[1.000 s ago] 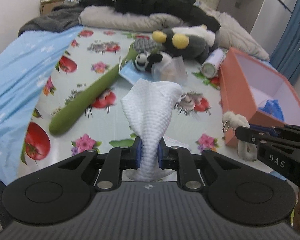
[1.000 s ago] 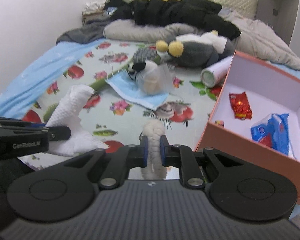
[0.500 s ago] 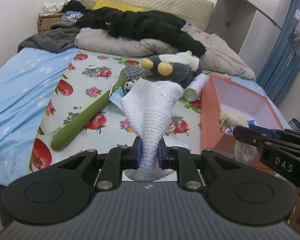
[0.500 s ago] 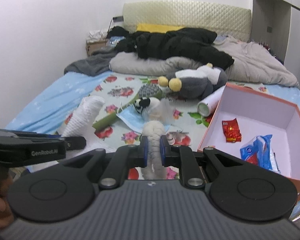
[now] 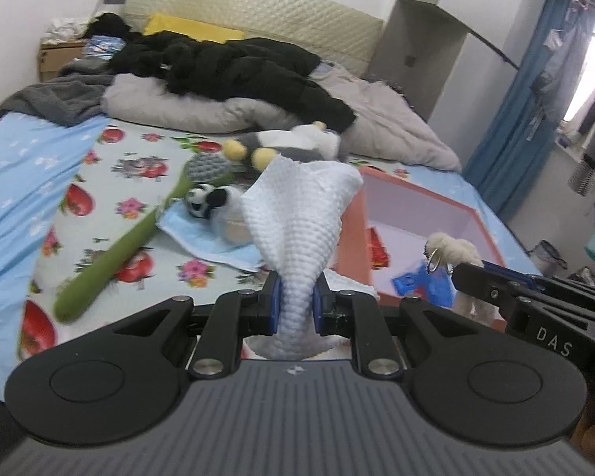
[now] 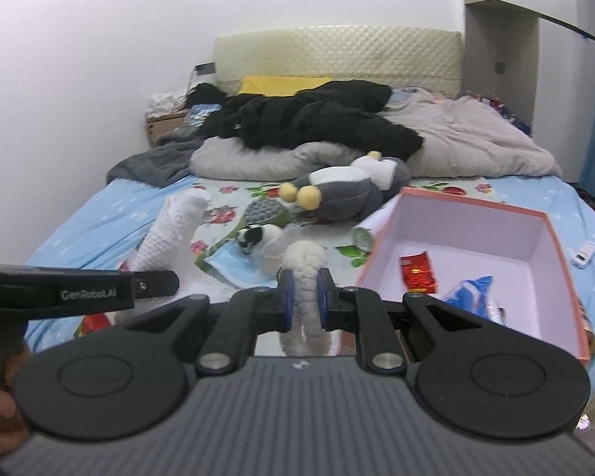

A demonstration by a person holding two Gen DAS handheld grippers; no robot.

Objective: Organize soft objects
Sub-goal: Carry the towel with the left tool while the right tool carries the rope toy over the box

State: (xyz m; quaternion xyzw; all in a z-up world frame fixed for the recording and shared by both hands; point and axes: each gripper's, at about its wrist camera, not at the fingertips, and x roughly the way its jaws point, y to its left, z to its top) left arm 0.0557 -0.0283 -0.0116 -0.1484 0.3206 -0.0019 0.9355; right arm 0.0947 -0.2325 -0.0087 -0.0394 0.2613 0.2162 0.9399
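Note:
My left gripper [image 5: 296, 302] is shut on a white waffle-textured cloth [image 5: 301, 214], held up above the bed; the cloth also shows in the right wrist view [image 6: 170, 238]. My right gripper [image 6: 304, 297] is shut on a small white fluffy plush with a key ring [image 6: 305, 273], seen in the left wrist view [image 5: 452, 250] beside the open pink box [image 6: 476, 214]. The box [image 5: 416, 194] holds a red packet [image 6: 416, 273] and a blue packet [image 6: 472, 297].
On the fruit-print sheet lie a green long-handled brush [image 5: 139, 238], a blue face mask [image 5: 210, 238], a small black-and-white plush [image 5: 206, 200], a grey penguin plush [image 6: 337, 194] and a white tube [image 6: 363, 234]. Blankets and black clothes [image 6: 309, 119] pile at the headboard.
Both grippers have lifted up and back from the bed with their items held. The views now look higher and farther over the bed and into the box.

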